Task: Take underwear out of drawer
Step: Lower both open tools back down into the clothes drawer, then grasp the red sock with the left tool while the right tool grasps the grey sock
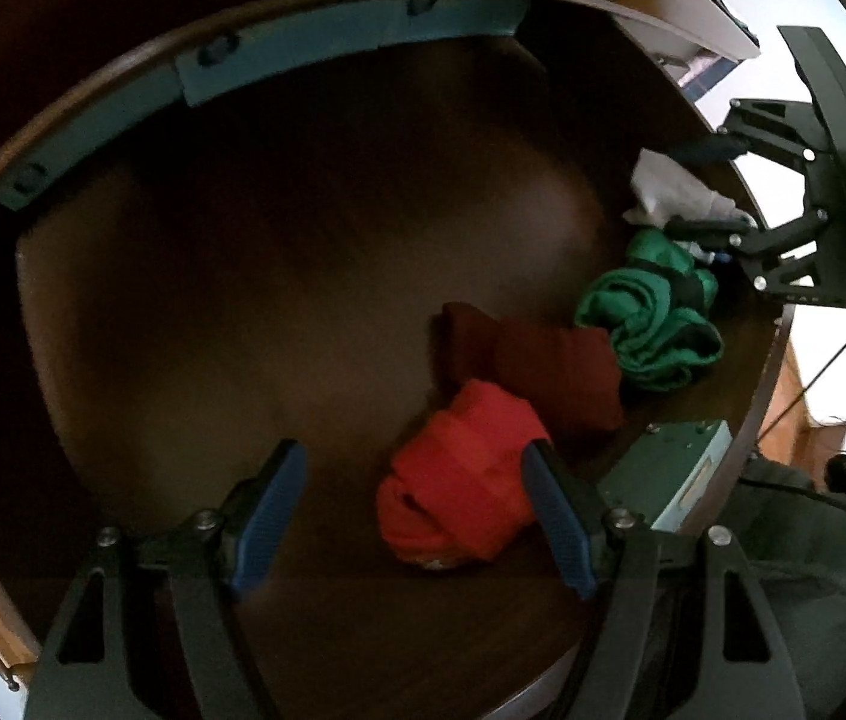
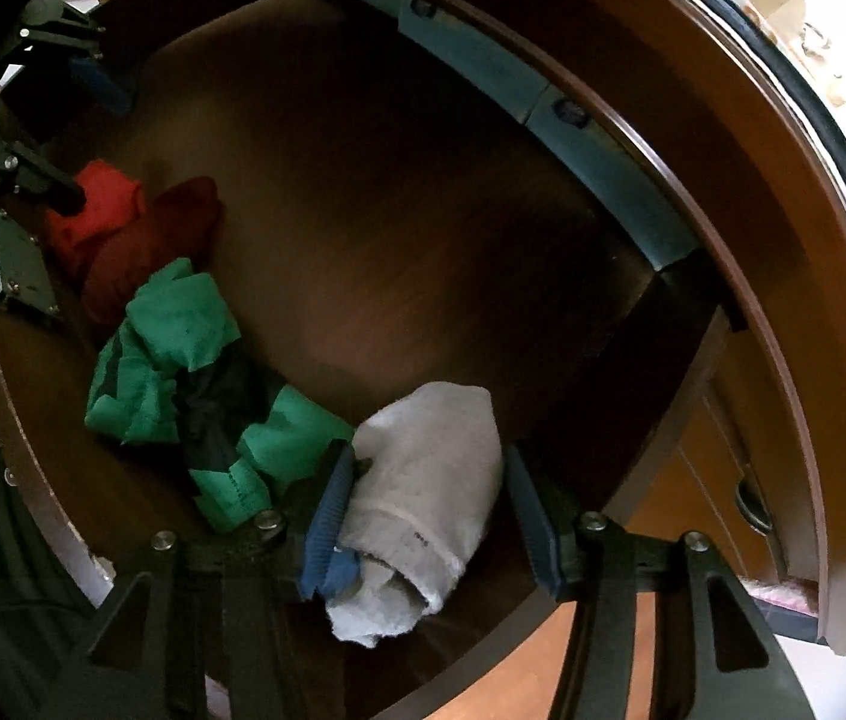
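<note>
underwear is seen lying in a row along one side of an open dark brown wooden drawer [image 1: 315, 228], the rest of whose floor is bare. four rolled or bunched cloth pieces are made out: a bright red bundle [image 1: 459, 474], a dark maroon folded piece [image 1: 543, 366] touching it, a green crumpled piece with a dark band [image 1: 651, 312] next to that, and a pale grey-white rolled piece [image 2: 429, 480] at the end of the row. pale blue-grey metal brackets [image 1: 303, 54] are fixed along the inner edge of the far drawer wall.

the left gripper [image 1: 417, 510] is pointed steeply down into the drawer. its blue-padded fingers [image 1: 267, 516] are spread wide, with the bright red bundle lying between them; the right-hand pad is just beside or against the cloth, while the left-hand pad stands clear of it, so nothing is pinched.

the right gripper [image 2: 429, 510] is also pointed steeply down, over the pale grey-white rolled piece. its fingers [image 2: 330, 510] are set on either side of that roll: the left-hand pad is pressed against the cloth, and the right-hand pad is seen at the edge of the roll, though whether it is touching cannot be told. the roll rests on the drawer floor, just beside the green piece. a person's dark clothing [image 1: 813, 570] is visible past the near drawer wall.
</note>
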Demonstrator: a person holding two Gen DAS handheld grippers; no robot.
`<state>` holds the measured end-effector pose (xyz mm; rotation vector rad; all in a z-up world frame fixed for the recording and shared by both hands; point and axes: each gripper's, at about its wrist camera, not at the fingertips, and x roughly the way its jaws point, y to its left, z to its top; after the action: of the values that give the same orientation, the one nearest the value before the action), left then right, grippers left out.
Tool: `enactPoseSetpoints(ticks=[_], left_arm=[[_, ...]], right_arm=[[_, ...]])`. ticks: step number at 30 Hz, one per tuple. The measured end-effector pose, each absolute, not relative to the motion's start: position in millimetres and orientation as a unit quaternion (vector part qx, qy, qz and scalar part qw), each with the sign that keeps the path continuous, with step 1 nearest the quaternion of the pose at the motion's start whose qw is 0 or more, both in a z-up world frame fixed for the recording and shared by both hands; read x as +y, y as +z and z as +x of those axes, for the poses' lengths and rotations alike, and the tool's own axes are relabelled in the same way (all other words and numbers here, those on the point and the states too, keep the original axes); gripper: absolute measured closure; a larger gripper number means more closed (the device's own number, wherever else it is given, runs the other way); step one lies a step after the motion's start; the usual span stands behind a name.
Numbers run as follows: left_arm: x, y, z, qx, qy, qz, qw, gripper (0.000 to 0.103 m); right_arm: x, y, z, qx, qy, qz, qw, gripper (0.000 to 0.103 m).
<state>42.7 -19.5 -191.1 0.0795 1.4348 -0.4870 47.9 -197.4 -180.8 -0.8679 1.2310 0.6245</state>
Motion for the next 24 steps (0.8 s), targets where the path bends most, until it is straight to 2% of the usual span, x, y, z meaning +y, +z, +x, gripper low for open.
enactPoseSetpoints(ticks=[9,15,19,21,24], left_arm=[[-19.4,-208.2,53.6,0.684,-0.221,-0.006,0.696,0.027],[-29.2,-214.0,51.0,0.689,-0.214,0.01,0.693,0.029],[-40.9,-217.0,53.5,0.689,-0.221,0.002,0.69,0.042],[-47.8,-217.0,54.8,0.687,-0.233,-0.004,0.689,0.059],[-55.3,-215.5,51.8,0.682,-0.24,-0.002,0.691,0.066]], right_arm=[[-186.6,-188.3,58.7,0.551,0.28,-0.41,0.671,0.048],[-174.4,-198.9,51.5,0.536,0.269,-0.444,0.666,0.049],[-166.9,-204.0,52.1,0.532,0.267,-0.455,0.662,0.051],[-165.0,-208.4,53.3,0.542,0.274,-0.447,0.657,0.066],[-162.0,-213.6,56.3,0.548,0.282,-0.436,0.656,0.072]])
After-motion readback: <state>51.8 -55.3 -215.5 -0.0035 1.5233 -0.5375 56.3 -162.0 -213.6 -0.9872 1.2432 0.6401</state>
